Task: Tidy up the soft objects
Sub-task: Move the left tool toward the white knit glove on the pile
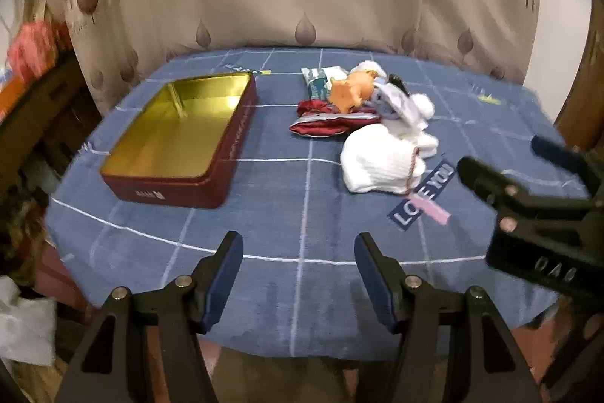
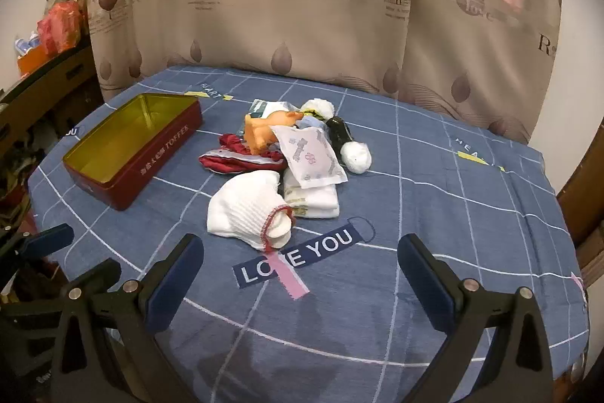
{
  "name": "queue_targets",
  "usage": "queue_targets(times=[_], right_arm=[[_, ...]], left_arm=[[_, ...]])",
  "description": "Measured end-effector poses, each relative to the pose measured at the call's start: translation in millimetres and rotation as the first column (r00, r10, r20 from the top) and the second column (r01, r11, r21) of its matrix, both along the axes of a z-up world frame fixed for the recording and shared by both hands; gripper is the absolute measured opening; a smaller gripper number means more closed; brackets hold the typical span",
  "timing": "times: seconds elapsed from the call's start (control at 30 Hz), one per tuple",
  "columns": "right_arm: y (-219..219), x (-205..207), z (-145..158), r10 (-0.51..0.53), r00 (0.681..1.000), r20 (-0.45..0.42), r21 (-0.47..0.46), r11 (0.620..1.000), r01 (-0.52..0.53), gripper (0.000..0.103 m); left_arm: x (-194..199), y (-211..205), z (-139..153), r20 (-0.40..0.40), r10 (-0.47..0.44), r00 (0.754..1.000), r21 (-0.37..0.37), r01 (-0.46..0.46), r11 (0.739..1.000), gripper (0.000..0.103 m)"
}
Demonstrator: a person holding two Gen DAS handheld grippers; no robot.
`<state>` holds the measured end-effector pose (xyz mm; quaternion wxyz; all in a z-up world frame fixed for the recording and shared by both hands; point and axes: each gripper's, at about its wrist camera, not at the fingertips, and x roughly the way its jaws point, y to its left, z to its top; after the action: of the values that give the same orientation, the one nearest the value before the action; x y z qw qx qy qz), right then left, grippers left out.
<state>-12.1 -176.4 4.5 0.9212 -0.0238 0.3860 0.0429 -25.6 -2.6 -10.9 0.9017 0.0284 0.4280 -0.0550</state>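
A pile of soft things lies mid-table: a white knit glove (image 2: 247,210) (image 1: 379,163) at the front, a folded white cloth (image 2: 311,199), a patterned sachet (image 2: 309,155), an orange plush toy (image 2: 262,131) (image 1: 349,89), a red cloth (image 2: 226,157) (image 1: 328,119) and a white ball (image 2: 356,156). An open red tin (image 1: 177,142) (image 2: 132,146) with a gold inside stands to the left. My left gripper (image 1: 298,278) hovers open over the near cloth, nothing between its fingers. My right gripper (image 2: 302,274) stands wide open just short of the glove, also seen at the right edge (image 1: 536,199).
The table wears a blue checked cloth (image 2: 434,214) with a "LOVE YOU" label (image 2: 298,257). A beige printed curtain (image 2: 302,25) hangs behind. Cluttered shelves and an orange bag (image 2: 60,25) stand at the left; a wooden piece (image 2: 589,184) at the right.
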Motion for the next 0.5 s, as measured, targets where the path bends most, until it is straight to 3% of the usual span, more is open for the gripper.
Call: queue_targets(times=[0.17,0.5], right_arm=[[-5.6,3.8,0.0,-0.010,1.000,0.005,0.013,1.000,0.010,0.102],[-12.0,8.1,-13.0,-0.017,1.000,-0.018,0.014,1.000,0.017,0.102]], left_arm=[[-1.3,-11.0,-0.1,0.035,0.001,0.999,0.123,-0.005,0.992,0.063],[12.8,-3.9,-12.3,-0.017,0.039,0.999,0.072,-0.038,0.997,0.063]])
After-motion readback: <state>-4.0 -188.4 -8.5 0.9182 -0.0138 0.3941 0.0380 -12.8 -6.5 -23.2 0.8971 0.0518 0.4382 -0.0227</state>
